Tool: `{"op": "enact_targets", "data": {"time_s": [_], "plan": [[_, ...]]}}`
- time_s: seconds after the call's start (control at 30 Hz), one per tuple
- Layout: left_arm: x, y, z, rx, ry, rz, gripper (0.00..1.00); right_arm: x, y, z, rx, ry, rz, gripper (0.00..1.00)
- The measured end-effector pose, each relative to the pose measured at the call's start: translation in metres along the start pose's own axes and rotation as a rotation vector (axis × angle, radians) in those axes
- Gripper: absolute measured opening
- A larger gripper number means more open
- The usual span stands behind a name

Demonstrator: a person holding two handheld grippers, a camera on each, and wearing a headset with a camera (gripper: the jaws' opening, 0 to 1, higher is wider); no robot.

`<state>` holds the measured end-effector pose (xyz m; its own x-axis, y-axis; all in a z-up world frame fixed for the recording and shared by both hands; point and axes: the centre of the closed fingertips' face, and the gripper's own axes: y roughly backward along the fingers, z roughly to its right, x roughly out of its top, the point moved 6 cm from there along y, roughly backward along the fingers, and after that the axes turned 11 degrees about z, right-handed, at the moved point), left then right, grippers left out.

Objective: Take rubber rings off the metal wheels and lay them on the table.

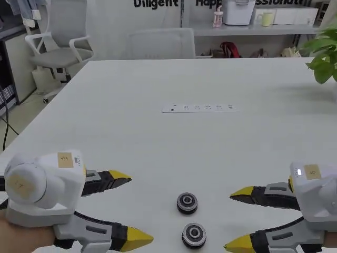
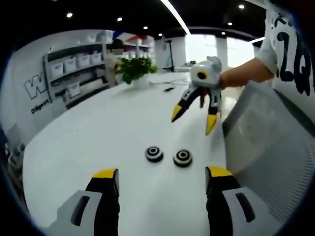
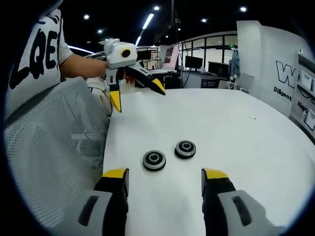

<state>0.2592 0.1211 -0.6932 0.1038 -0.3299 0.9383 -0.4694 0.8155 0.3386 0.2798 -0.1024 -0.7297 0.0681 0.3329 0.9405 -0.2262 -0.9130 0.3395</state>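
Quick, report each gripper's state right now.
Left gripper: open, holding nothing.
Right gripper: open, holding nothing.

Office: swivel chair (image 1: 58, 50), storage shelves (image 2: 74, 73), desk monitors (image 3: 194, 62)

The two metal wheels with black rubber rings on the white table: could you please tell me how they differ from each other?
The nearer black-ringed metal wheel lies closer to the person's edge of the white table; the farther black-ringed metal wheel lies further in. The nearer wheel sits slightly toward the right gripper, the farther toward the left gripper. Both have their rubber rings on, lie apart and are untouched.
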Motion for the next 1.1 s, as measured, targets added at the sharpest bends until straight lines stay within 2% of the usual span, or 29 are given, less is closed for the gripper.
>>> {"op": "enact_targets", "data": {"time_s": [0.1,0.43,0.63,1.1], "plan": [[-0.001,-0.003,0.001,-0.014,-0.002,-0.002,0.71,-0.003,-0.004,-0.001,0.021,0.016,-0.021,0.54],[-0.001,-0.016,0.004,-0.054,-0.006,-0.008,0.66,-0.004,-0.016,0.002,0.057,0.031,-0.028,0.49],[0.000,-0.025,0.008,-0.079,-0.006,-0.010,0.63,-0.006,-0.019,0.004,0.064,0.013,-0.025,0.47],[-0.004,-0.044,0.016,-0.151,-0.014,-0.036,0.55,-0.013,-0.034,-0.008,0.131,0.024,-0.061,0.39]]}}
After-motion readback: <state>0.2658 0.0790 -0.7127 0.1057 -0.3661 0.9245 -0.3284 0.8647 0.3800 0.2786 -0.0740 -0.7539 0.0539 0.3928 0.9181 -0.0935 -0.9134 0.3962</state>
